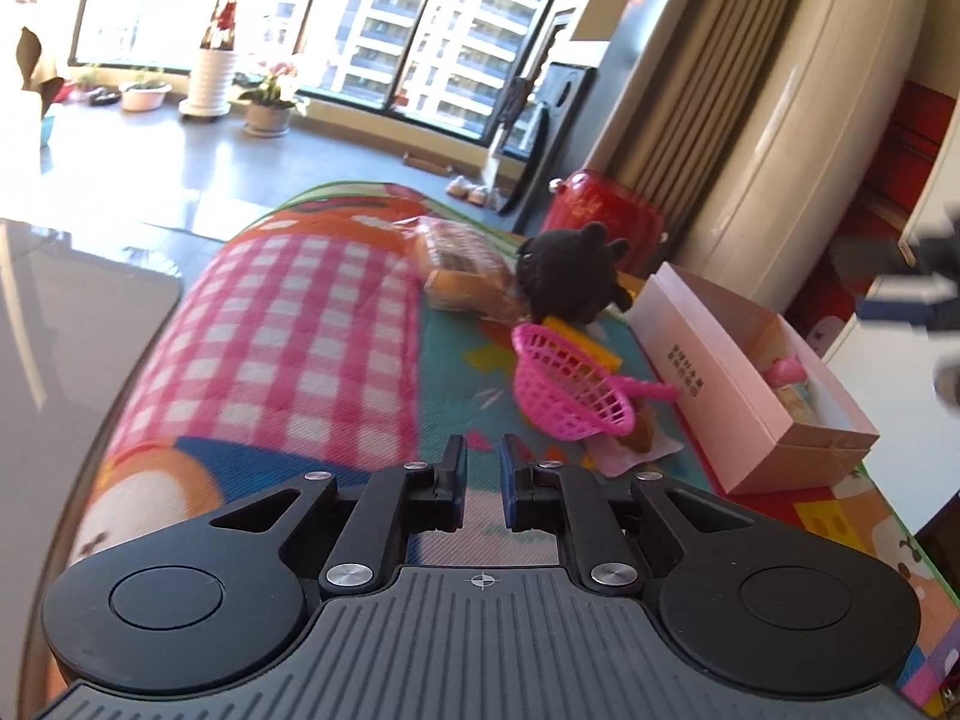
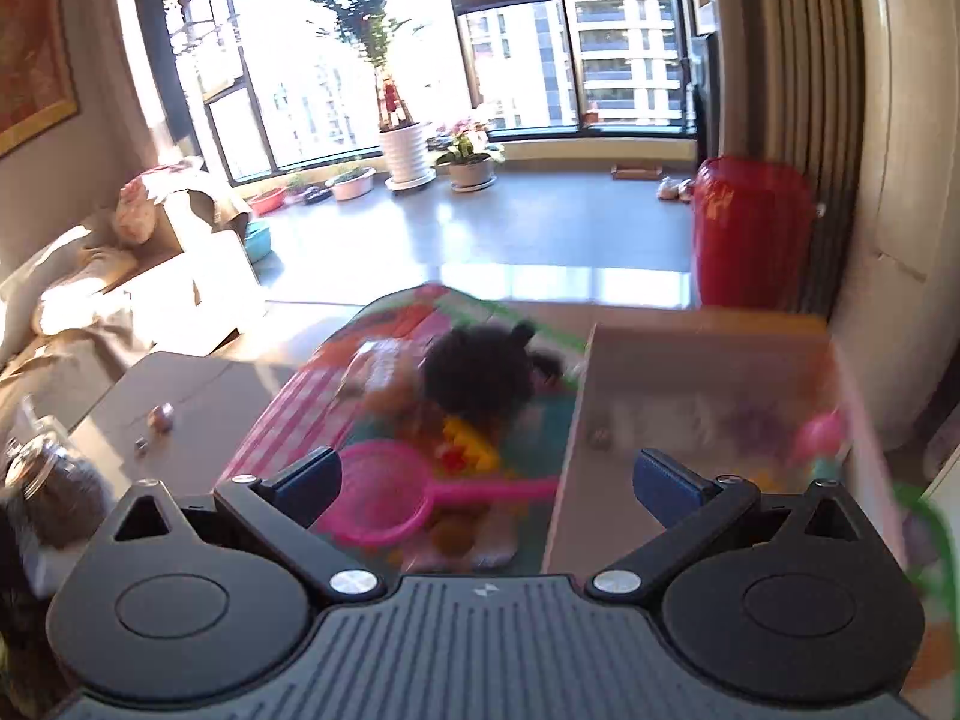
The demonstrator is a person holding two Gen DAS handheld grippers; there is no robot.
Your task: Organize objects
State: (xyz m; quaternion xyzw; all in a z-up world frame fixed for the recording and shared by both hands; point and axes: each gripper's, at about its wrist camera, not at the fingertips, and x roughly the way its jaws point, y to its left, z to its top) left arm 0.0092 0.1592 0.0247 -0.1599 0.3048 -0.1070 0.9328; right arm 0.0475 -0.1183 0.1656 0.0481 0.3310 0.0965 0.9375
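On a colourful play mat lie a pink toy strainer, a black plush toy, a wrapped bread packet and a yellow toy piece. An open pink box stands to their right with a pink item inside. My left gripper is shut with nothing in it, hovering over the mat short of the strainer. My right gripper is open and holds nothing; it is above the strainer and the box's left wall. The plush is blurred beyond.
A red container and a tall white unit stand behind the box. A grey table with a glass jar is left of the mat. Potted plants line the window across an open tiled floor.
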